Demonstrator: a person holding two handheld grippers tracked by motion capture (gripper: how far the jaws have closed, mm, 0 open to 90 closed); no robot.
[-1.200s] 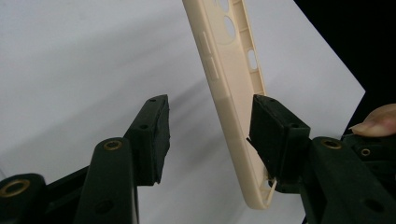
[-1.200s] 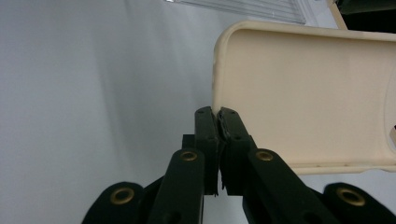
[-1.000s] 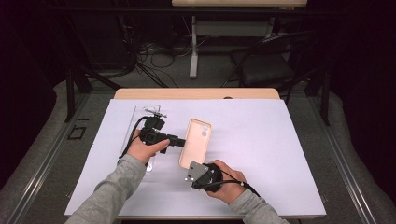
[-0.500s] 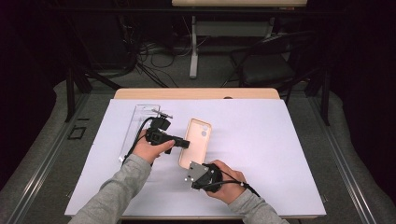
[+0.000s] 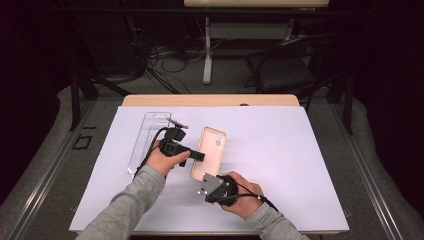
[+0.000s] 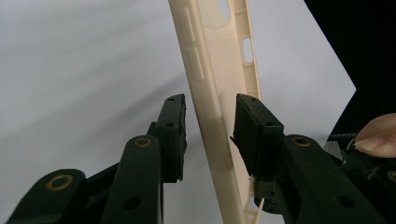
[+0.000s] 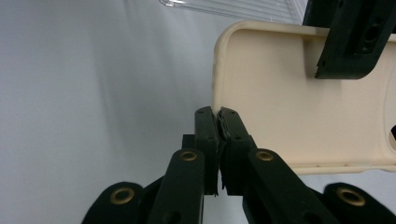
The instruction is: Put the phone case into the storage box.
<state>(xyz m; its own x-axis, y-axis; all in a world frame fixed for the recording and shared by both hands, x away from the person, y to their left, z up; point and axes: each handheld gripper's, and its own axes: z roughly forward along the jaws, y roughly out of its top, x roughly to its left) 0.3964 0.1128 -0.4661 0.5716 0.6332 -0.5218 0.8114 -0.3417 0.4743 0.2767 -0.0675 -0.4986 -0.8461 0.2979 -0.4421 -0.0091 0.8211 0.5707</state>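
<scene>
A cream phone case [image 5: 212, 150] lies hollow side up on the white sheet. My left gripper [image 5: 200, 156] reaches in from the left. In the left gripper view its jaws [image 6: 208, 116] straddle the case's long side wall [image 6: 210, 93] and have just been closing. A gap still shows between the left pad [image 6: 175, 135] and the wall, so it is open. My right gripper [image 5: 205, 179] sits at the case's near end. It is shut [image 7: 218, 112] on the case's end rim [image 7: 224, 70] by the corner. The left gripper's finger [image 7: 350, 42] hangs over the case.
A clear plastic package [image 5: 147, 142] lies left of the case, behind the left hand, and its edge [image 7: 233, 7] shows in the right gripper view. The white sheet [image 5: 290, 165] covers the wooden table [image 5: 210, 100]. A chair [image 5: 285, 70] and cables stand beyond the table.
The left gripper has shifted right, from beside the clear package onto the case's left side wall. The right hand and the case have stayed put.
</scene>
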